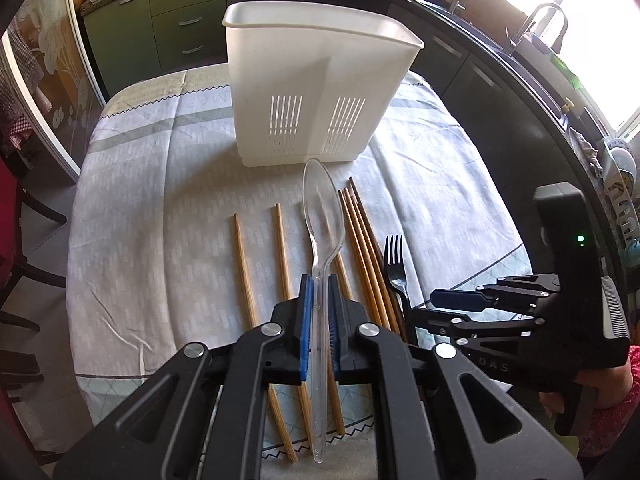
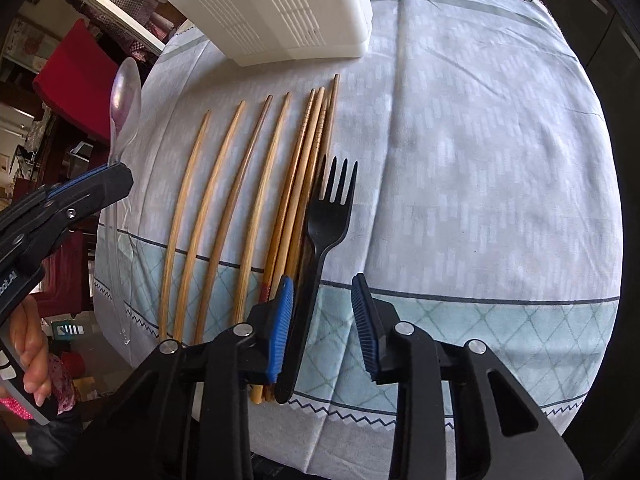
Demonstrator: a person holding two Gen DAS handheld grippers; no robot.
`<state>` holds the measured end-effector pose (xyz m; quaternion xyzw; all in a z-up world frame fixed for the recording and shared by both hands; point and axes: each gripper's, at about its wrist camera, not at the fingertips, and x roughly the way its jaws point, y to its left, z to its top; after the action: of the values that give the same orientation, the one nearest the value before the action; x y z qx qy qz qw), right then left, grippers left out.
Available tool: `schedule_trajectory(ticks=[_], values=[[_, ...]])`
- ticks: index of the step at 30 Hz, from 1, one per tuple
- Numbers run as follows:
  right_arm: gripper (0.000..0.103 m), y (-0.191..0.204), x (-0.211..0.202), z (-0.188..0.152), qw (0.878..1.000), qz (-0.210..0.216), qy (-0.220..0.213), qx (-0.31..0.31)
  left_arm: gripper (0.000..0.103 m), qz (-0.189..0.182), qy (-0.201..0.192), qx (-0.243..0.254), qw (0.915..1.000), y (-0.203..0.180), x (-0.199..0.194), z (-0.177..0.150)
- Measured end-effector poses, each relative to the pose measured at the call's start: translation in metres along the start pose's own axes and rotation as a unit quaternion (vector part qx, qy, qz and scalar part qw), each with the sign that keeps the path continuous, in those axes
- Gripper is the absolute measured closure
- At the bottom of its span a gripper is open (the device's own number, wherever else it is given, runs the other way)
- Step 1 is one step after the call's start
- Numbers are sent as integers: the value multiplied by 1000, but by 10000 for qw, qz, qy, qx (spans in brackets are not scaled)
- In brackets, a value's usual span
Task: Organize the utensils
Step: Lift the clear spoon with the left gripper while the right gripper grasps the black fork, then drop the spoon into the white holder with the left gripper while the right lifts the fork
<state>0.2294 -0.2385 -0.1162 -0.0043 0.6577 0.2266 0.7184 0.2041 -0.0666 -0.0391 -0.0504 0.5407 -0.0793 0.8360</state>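
My left gripper [image 1: 319, 282] is shut on the handle of a clear plastic spoon [image 1: 322, 200], lifted above the cloth with its bowl pointing toward the white slotted utensil holder [image 1: 312, 80]. In the right wrist view the left gripper [image 2: 120, 178] and the spoon [image 2: 126, 92] show at the left edge. My right gripper [image 2: 322, 284] stands over the handle of a black plastic fork [image 2: 332, 216]. The handle lies between the jaws against the left pad [image 2: 282, 320], with a gap to the right pad, and the fork rests on the cloth. Several wooden chopsticks [image 2: 224, 208] lie left of the fork.
The table wears a pale patterned cloth [image 2: 480, 140], its near edge just below the utensils. The holder [image 2: 280, 12] stands at the far side. A red chair [image 2: 76, 76] is off the left edge, with dark kitchen cabinets [image 1: 472, 72] and a sink tap [image 1: 544, 20] beyond.
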Motion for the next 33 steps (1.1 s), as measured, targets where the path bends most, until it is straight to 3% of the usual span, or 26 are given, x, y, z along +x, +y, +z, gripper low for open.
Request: schedule_trajectory(ticks=[7,15,23,29,33], values=[[86,12,18,14,9997,-113,180,113,95,-69,-70,7,10000,10,-10,-6],[92,8,27,23,9994,91,235,253,95,-99,-98,-2,9999,14,-11,-7],[93,-2,-1,6,9989,404,-167,144,95,-137,-237,-20,9996,14,-18,-2],[93,-9,-45,-8,9912,981,-888,105,95,-294,-906,-26,9955,15,-58,21],[93,-18,-65,-16,9831,1334,-1252,88,95,-302,-1872,29,9818,11,-97,53]])
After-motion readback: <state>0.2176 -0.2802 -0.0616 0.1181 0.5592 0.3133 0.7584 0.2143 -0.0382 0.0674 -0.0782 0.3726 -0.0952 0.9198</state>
